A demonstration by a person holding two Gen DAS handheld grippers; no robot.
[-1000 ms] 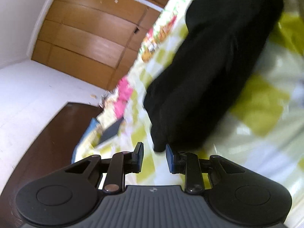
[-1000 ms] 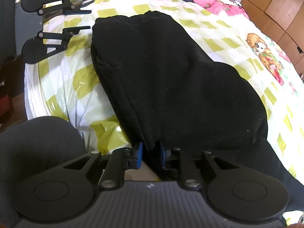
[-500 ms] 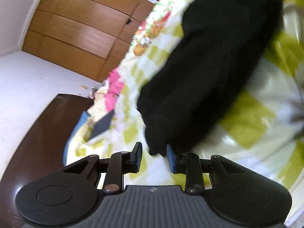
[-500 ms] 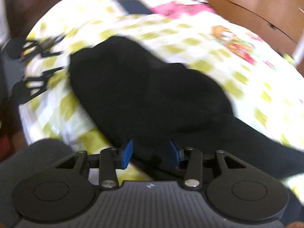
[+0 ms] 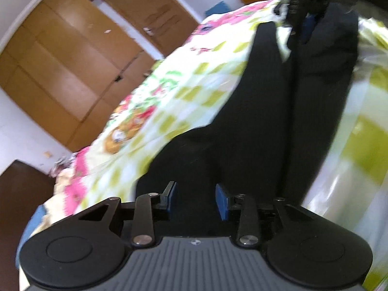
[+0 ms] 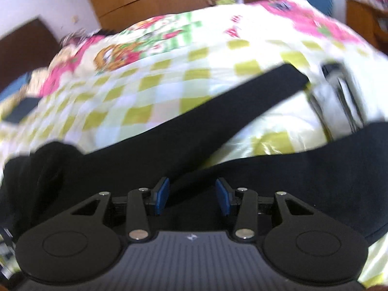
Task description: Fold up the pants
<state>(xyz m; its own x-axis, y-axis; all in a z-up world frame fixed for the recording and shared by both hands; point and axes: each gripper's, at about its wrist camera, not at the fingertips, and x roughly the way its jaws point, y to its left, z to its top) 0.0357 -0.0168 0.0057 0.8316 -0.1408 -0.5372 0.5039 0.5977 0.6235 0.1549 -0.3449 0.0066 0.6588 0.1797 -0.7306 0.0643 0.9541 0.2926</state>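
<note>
Pants (image 5: 262, 126), black, lie on a bed covered by a yellow-and-white checked sheet (image 5: 198, 92) with cartoon prints, wooden wardrobe doors (image 5: 72, 72) beyond. In the left wrist view the garment runs away from the camera as two long dark bands side by side, apparently the legs, reaching toward the far edge of the bed, where the other tool shows as a dark blur. The left gripper (image 5: 196, 200) hangs low over the near end of the cloth; its blue pads (image 5: 222, 200) stand apart and are opening, with black fabric seen in the gap but no pad visibly pressing on it. In the right wrist view the pants (image 6: 218, 121) stretch as one narrow band up to the right and a broader mass across the foreground. The right gripper (image 6: 192, 195) is likewise part open above the cloth, its pads clear of it, so neither tool appears to have hold of anything. Judged from this layout, the step in hand is a regrasp before a fold. To do it well, each tool should probably close on a single clean edge at matching points, taking all layers together, then lift evenly so the legs stay aligned. Both views are motion-blurred, so the exact edges cannot be told.
</note>
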